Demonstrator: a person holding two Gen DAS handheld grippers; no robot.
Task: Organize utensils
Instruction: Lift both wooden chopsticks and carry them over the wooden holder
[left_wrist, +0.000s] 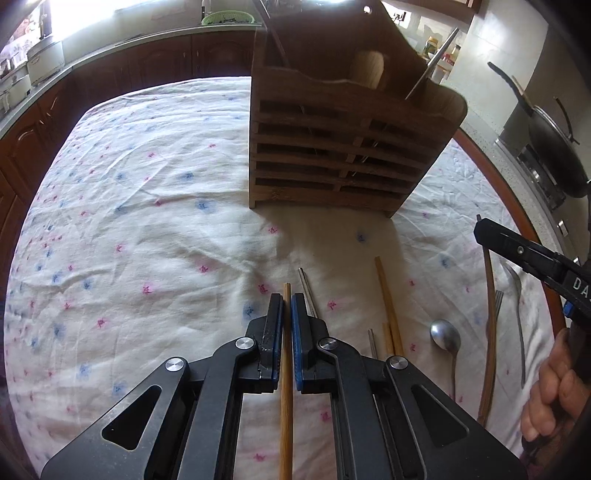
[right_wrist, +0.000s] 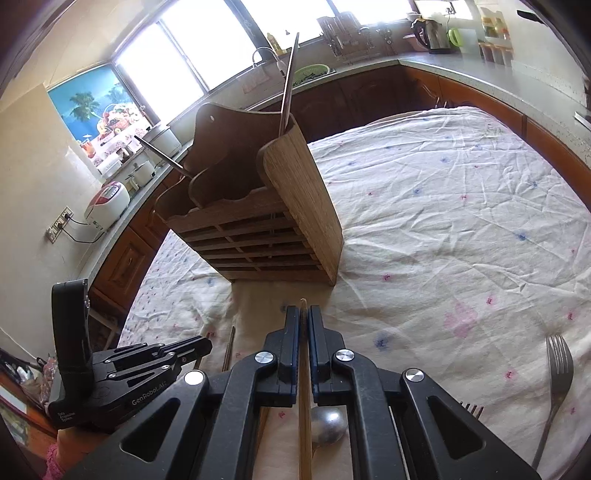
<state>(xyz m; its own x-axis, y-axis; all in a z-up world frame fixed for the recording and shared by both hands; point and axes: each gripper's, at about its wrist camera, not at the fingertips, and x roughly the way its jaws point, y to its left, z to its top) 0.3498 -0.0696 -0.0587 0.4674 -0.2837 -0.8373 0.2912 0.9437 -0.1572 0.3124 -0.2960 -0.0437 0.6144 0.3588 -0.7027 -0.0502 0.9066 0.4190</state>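
Left wrist view is filled by a table under a flowered tablecloth, with a slatted wooden utensil holder set toward the far edge. Part of the task appears done: a few utensils are already stood in the holder, among them a metal handle leaned out at its right end and a pale wooden handle. Most is judged to be left. Near the front edge of the table a curved wooden stick, a loose bamboo chopstick, a metal chopstick, a spoon and a fork are laid flat on the cloth; in the right wrist view a second fork is seen toward the right edge.

The left gripper is closed, its jaws pinched on a bamboo chopstick that is run lengthwise between the pads. The right gripper is likewise closed, with another bamboo chopstick clamped between its jaws and pointed at the holder. Neither chopstick has yet been brought to the holder.
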